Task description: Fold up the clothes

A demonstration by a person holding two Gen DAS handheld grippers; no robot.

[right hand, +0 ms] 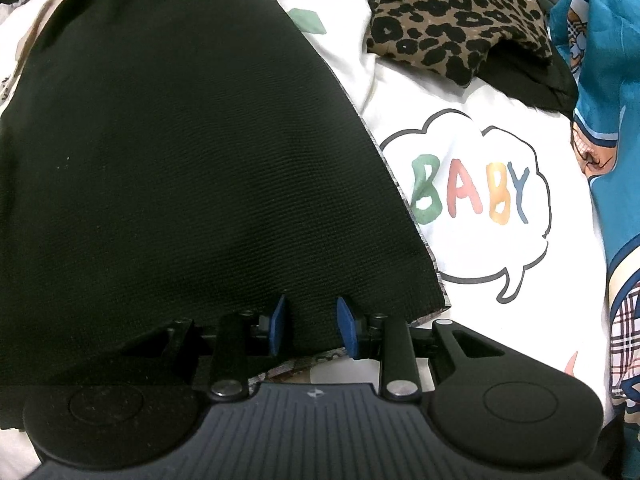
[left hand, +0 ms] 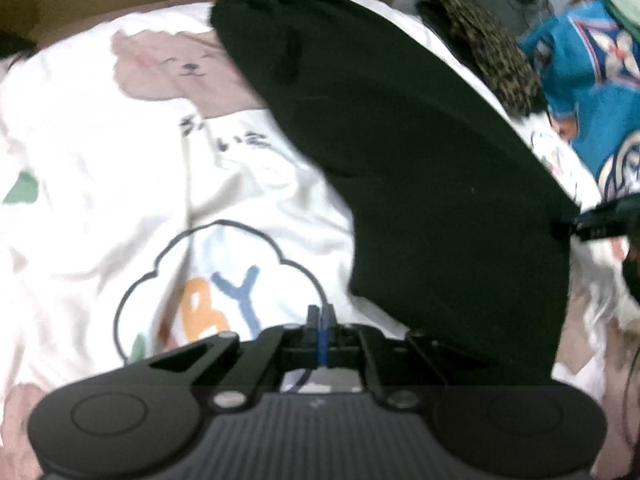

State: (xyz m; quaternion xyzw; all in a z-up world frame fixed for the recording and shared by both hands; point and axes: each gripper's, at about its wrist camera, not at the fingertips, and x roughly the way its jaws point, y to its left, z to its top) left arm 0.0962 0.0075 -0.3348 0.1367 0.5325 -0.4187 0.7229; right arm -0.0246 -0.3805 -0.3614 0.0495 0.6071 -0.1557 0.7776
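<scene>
Knit black garment (right hand: 180, 152) lies spread flat on the white printed bedsheet (right hand: 472, 128), soft and limp, so it is best pinched at a hemmed corner. The right gripper (right hand: 312, 322) stands partly open astride its near edge, pads seemingly not yet pressing, while the left gripper (left hand: 320, 322) is closed, apparently on nothing. Leopard-print clothing (right hand: 452, 12) and a blue patterned cloth (right hand: 600, 100) crowd the far side.

"BABY" in a speech bubble (coloured letters), white bedsheet (right hand: 460, 264)
</scene>
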